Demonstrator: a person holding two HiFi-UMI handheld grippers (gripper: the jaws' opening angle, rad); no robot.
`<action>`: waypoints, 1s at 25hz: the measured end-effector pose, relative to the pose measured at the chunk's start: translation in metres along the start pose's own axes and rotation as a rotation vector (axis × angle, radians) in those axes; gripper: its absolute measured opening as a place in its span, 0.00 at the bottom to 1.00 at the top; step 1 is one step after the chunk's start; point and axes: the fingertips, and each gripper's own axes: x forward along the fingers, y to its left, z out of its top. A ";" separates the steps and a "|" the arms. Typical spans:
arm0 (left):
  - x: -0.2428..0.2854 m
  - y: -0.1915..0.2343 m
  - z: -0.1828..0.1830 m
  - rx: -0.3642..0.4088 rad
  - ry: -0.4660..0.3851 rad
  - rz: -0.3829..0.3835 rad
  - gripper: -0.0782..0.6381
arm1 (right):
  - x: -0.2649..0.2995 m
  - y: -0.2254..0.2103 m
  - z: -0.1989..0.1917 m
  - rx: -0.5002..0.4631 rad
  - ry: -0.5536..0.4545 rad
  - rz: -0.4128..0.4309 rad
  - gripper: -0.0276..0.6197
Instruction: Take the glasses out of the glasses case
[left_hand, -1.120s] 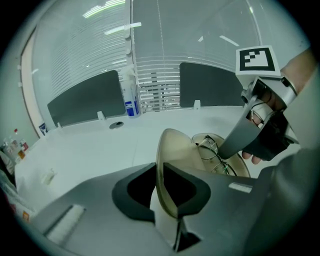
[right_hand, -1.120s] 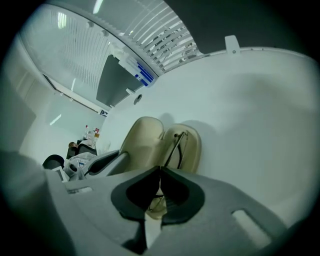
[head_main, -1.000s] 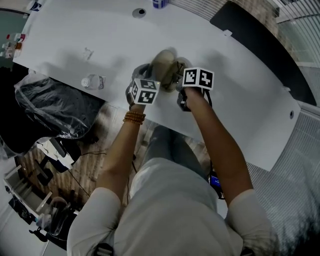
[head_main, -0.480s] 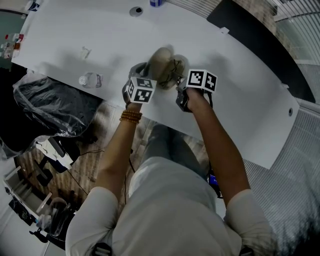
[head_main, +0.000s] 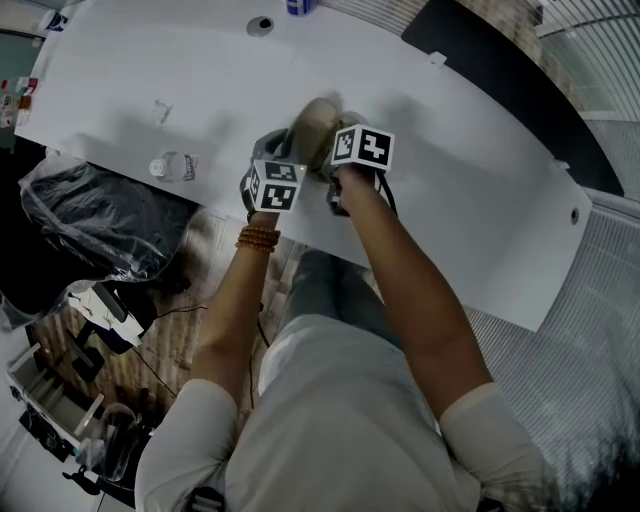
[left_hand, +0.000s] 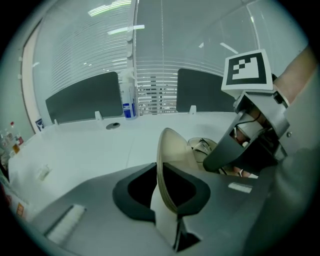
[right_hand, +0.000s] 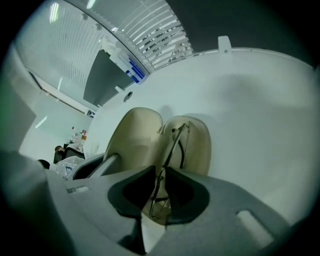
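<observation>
A beige glasses case (head_main: 312, 128) lies open on the white table (head_main: 470, 210). My left gripper (left_hand: 167, 189) is shut on the edge of the upright lid (left_hand: 169, 155). The thin-framed glasses (right_hand: 173, 147) rest in the case's lower shell (right_hand: 196, 145), and they also show past the lid as the glasses (left_hand: 202, 145). My right gripper (right_hand: 161, 181) hangs over the case from the near side. Its jaws are opening, with the wire frame standing between the pads and a gap on either side. In the head view the marker cubes hide the tips of both grippers.
A small water bottle (head_main: 172, 166) lies near the table's front edge on the left. A blue-labelled spray bottle (left_hand: 129, 97) and a round cable hole (head_main: 260, 24) are at the far edge. A plastic-wrapped dark bundle (head_main: 90, 215) sits beside the table.
My right gripper has moved left from beside the case to over it. The left gripper has stayed on the lid.
</observation>
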 end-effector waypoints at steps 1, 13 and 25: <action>0.000 -0.001 0.000 -0.006 0.000 0.001 0.17 | 0.000 0.001 0.001 0.002 -0.013 -0.010 0.13; -0.005 0.001 0.000 -0.006 -0.004 -0.010 0.17 | -0.021 0.016 0.002 0.104 -0.090 0.312 0.06; -0.038 0.016 0.019 -0.039 -0.071 0.044 0.17 | -0.083 0.052 0.018 0.207 -0.224 0.627 0.06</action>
